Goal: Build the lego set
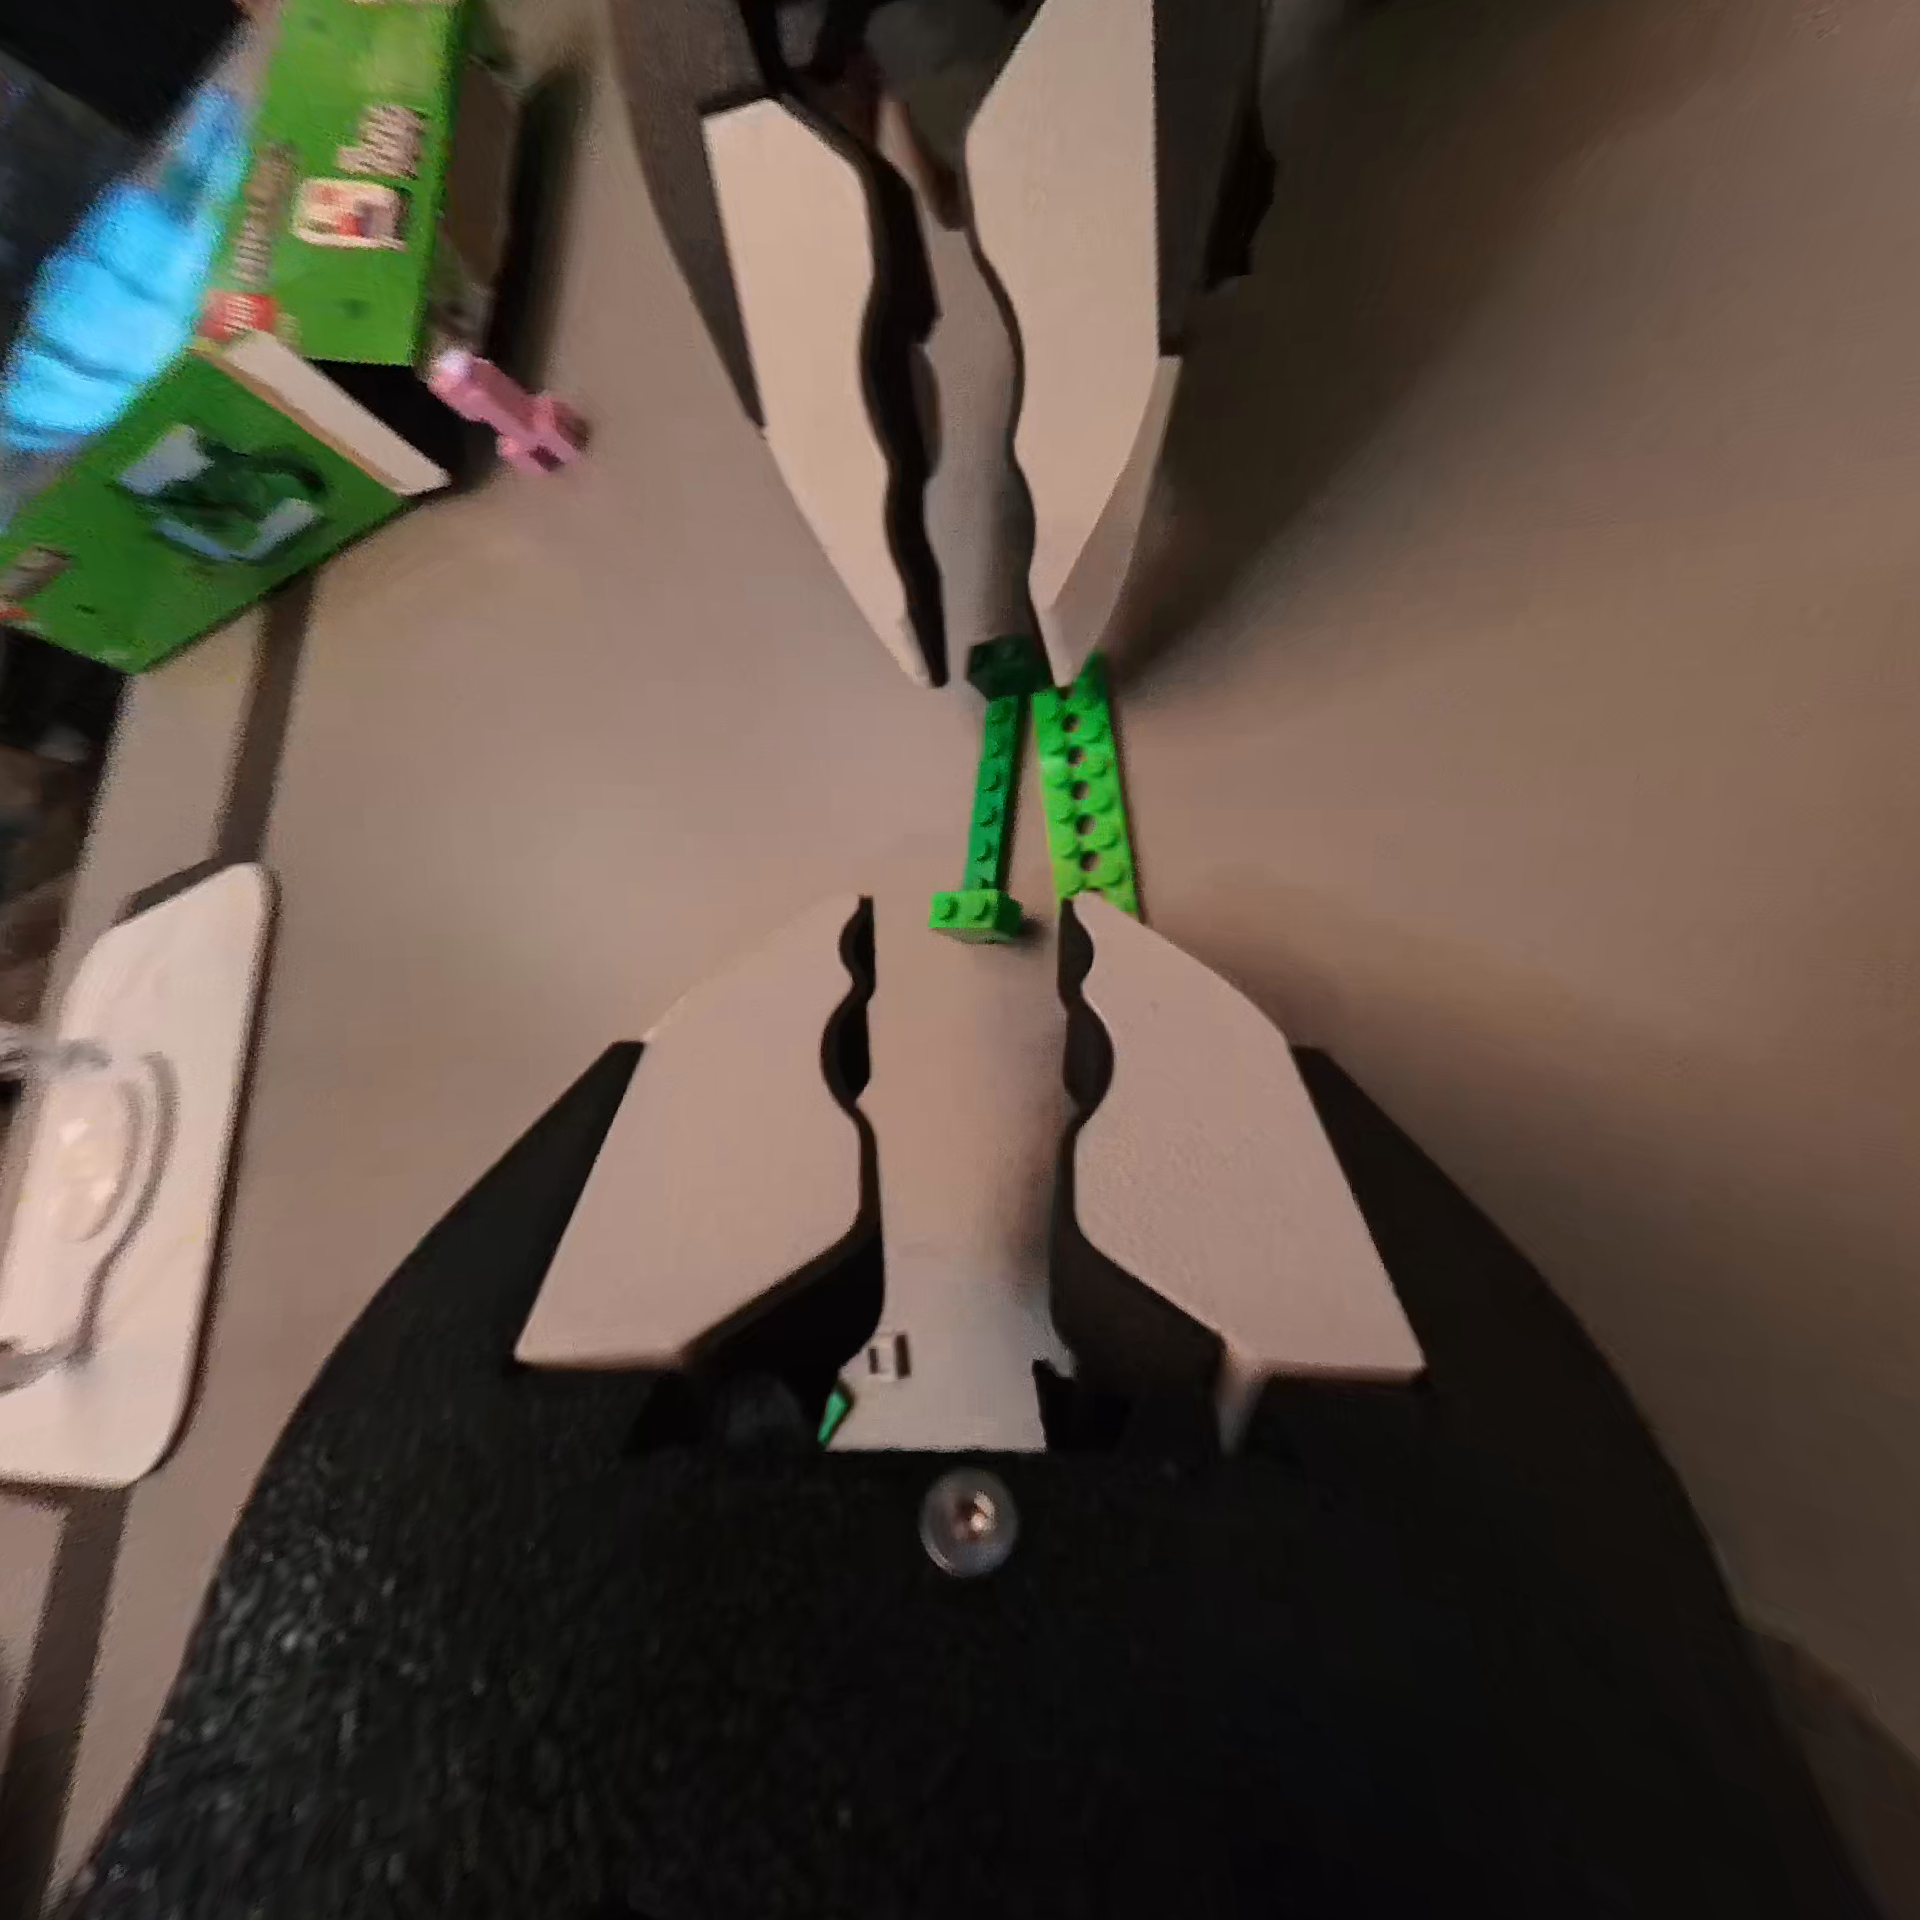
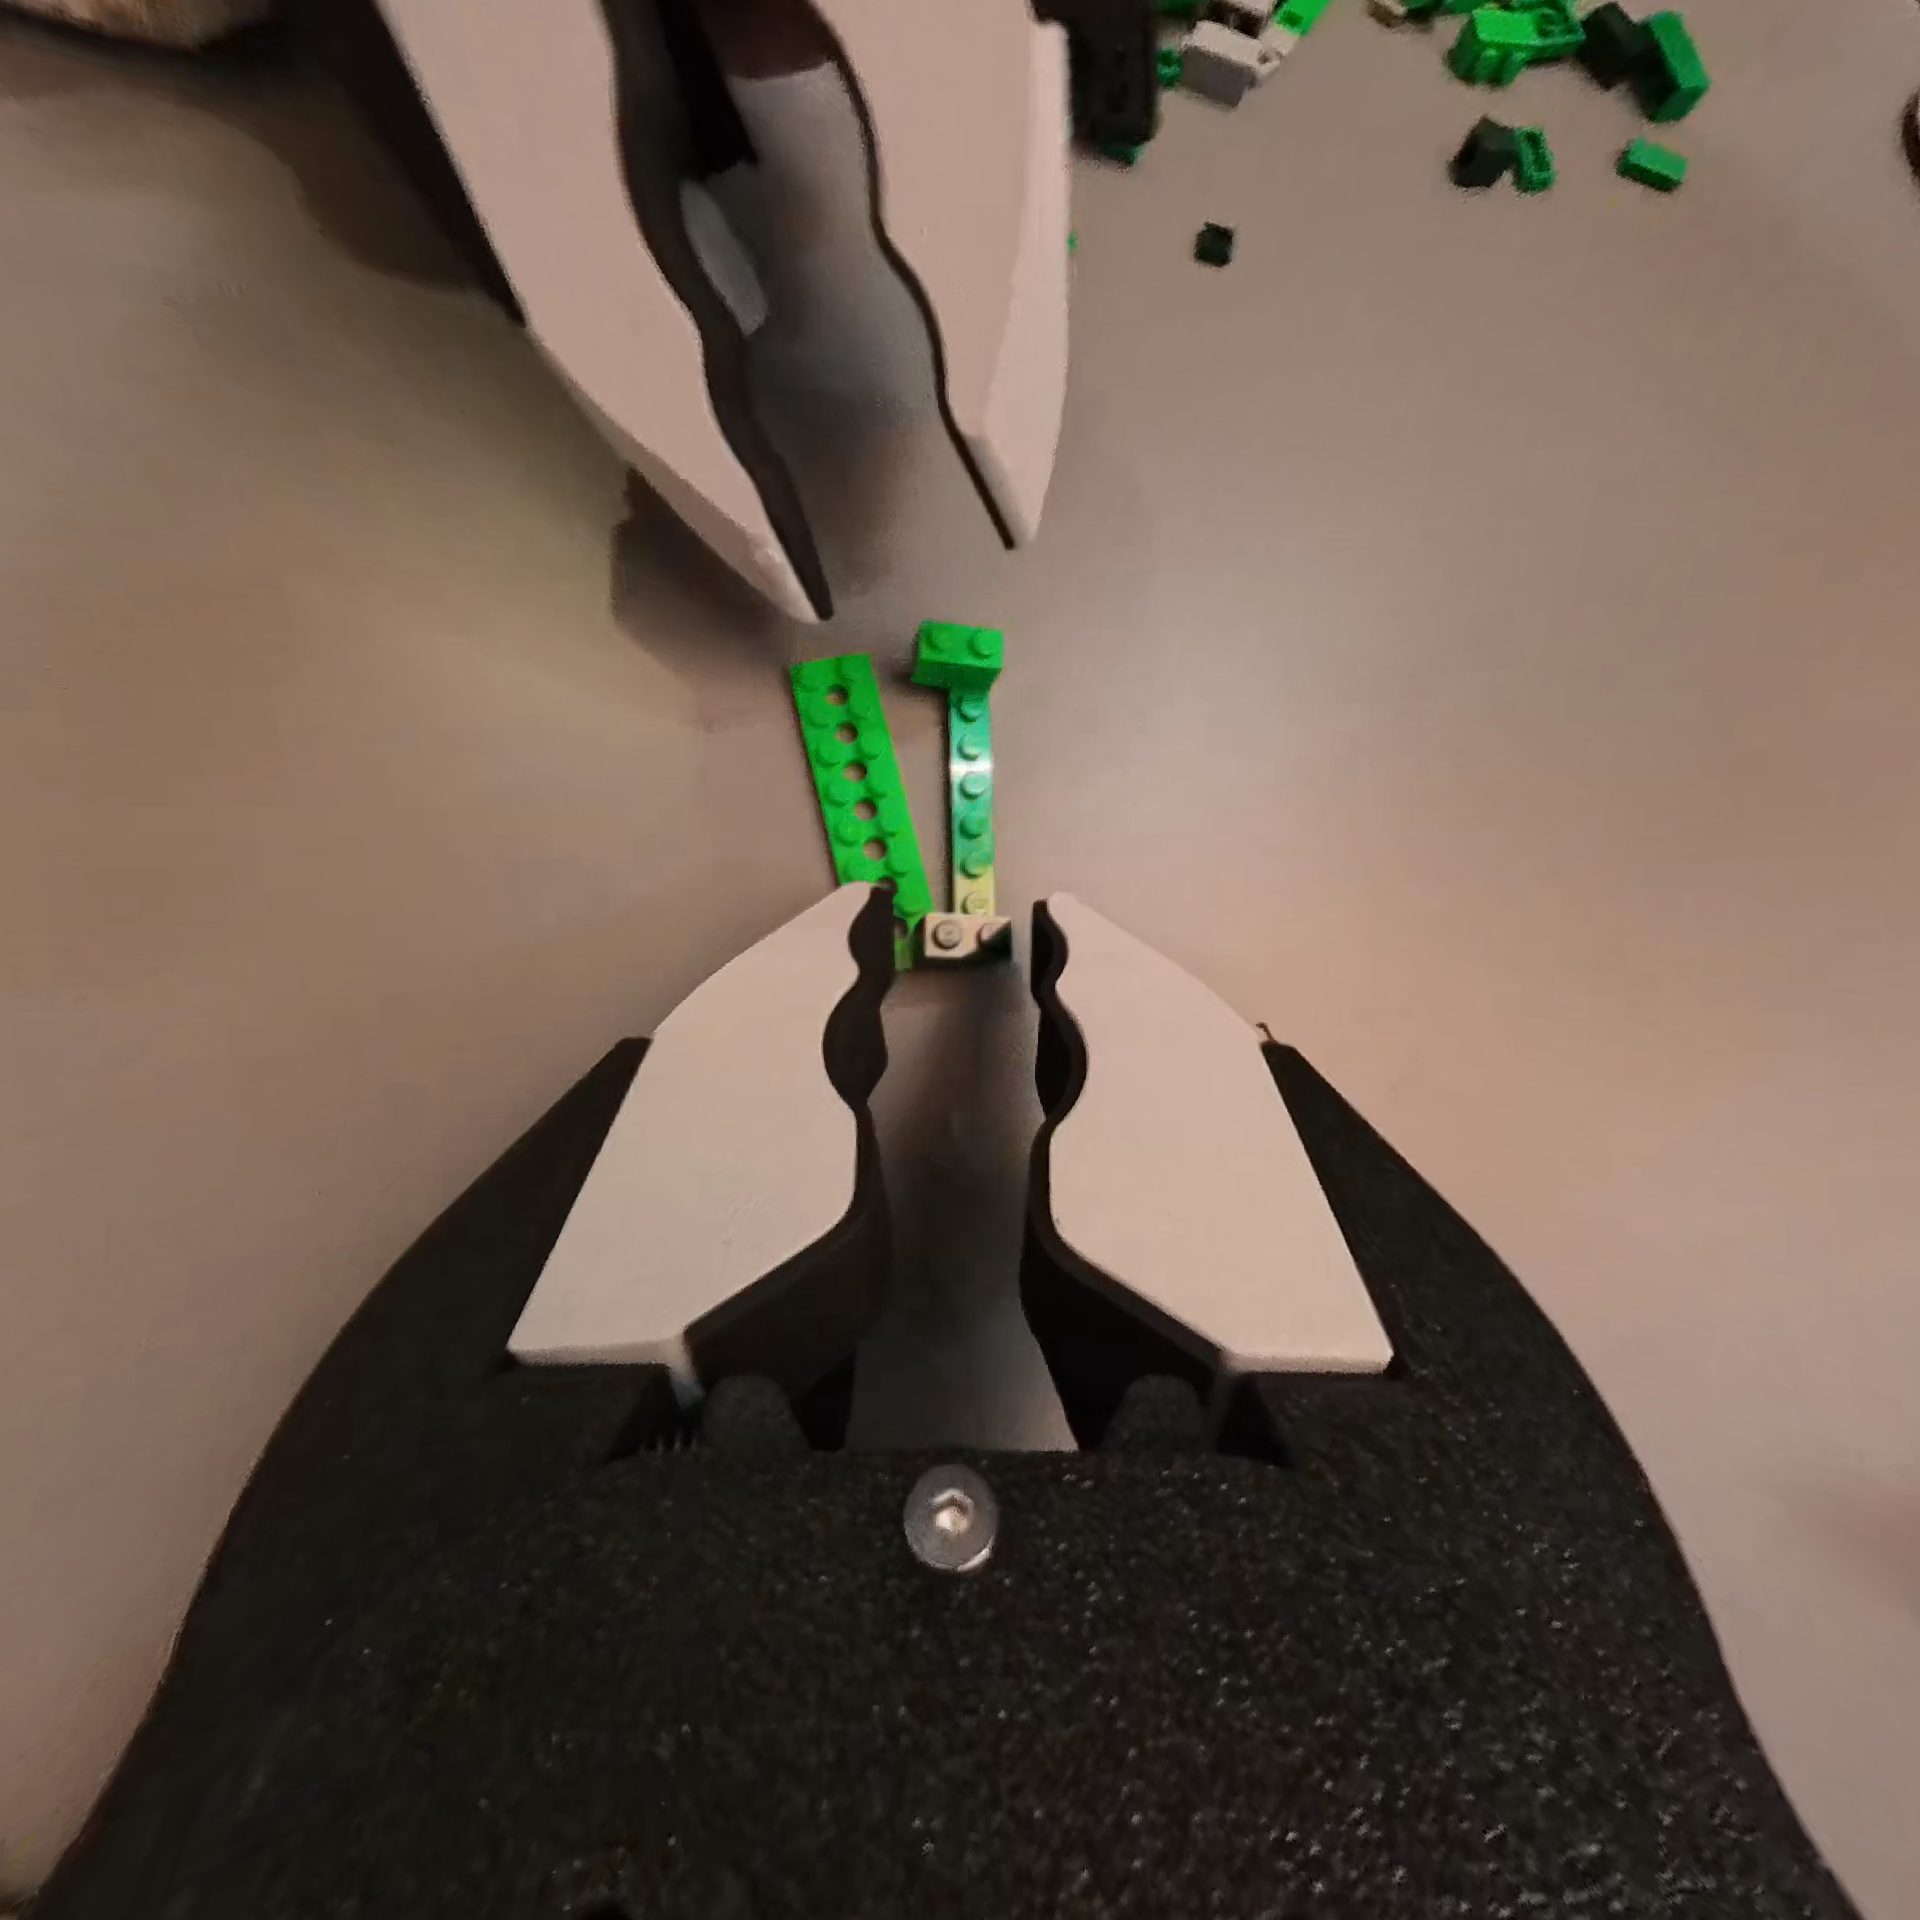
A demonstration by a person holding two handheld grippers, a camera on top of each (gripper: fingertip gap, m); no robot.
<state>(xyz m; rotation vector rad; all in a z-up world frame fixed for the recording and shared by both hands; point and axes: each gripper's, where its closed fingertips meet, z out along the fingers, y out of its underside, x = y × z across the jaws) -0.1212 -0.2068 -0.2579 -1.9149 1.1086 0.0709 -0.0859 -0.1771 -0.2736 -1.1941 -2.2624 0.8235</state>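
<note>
Narrow plate assembly (image 2: 971, 800): a one-stud-wide green plate flat on the tabletop (image 2: 1455, 727), a small bright green brick (image 2: 961, 655) at one end and a darker small brick (image 2: 961, 935) at the other; it lies midway between the two grippers.
Wide plate (image 2: 857, 779): a two-stud-wide green plate with holes, just beside the narrow plate assembly, the two angled slightly apart and not joined.
Right gripper (image 2: 961, 914): released, holding nothing; fingertips flank the assembly's dark-brick end, one tip over the wide plate's corner.
Left gripper (image 1: 966, 914): released, empty; tips straddle the assembly's bright-brick end.
Risk: closing either claw here would likely catch both plates at once, or skid the thin pieces across the smooth top; the grippers face each other closely and could collide.
Open room: bare tabletop to both sides of the assembly; loose green bricks (image 2: 1558, 73) well apart from it, lego box (image 1: 260, 312) and pink figure (image 1: 520, 416) also well apart.
</note>
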